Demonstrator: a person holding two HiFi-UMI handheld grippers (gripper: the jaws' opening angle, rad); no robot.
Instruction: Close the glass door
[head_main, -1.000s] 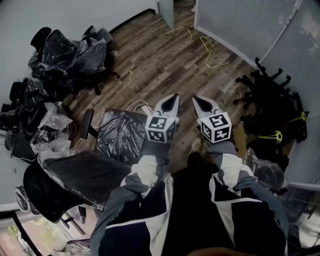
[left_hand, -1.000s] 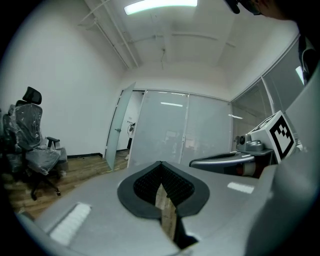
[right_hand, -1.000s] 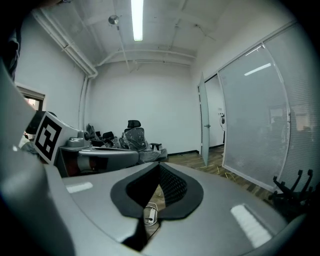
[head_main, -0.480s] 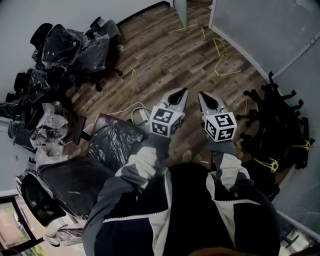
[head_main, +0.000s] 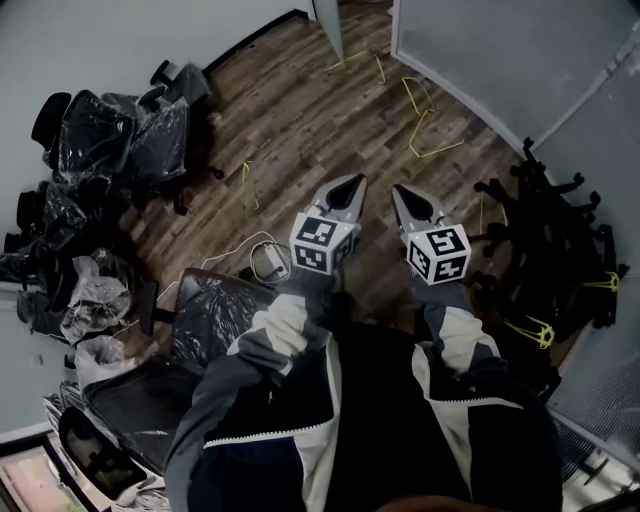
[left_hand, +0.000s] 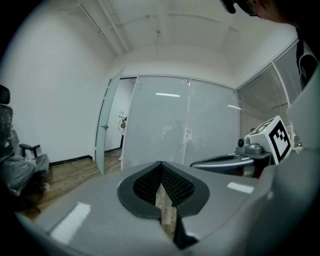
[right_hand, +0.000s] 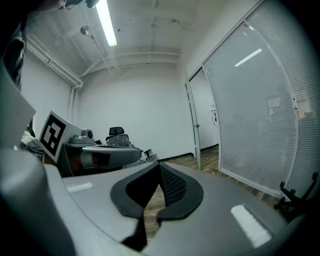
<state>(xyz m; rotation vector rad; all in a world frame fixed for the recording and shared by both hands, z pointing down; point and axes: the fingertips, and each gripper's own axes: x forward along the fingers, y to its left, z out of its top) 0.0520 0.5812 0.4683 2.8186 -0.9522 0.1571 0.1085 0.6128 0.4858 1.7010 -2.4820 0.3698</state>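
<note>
Black-and-white markers (head_main: 322, 243) on left gripper (head_main: 354, 183), right gripper (head_main: 399, 191)

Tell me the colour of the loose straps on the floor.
Yellow straps, clearest in the head view.

The floor (head_main: 300, 110) is matt, grained wood plank. At ten o'clock in the head view, the chairs (head_main: 120, 130) wear glossy, crinkled plastic film. The glass door (head_main: 328, 22), at twelve o'clock, looks frosted and smooth. The left gripper (head_main: 352, 182) and right gripper (head_main: 400, 192) have smooth matt grey plastic shells; their pads (left_hand: 175, 186) are finely ribbed black.
</note>
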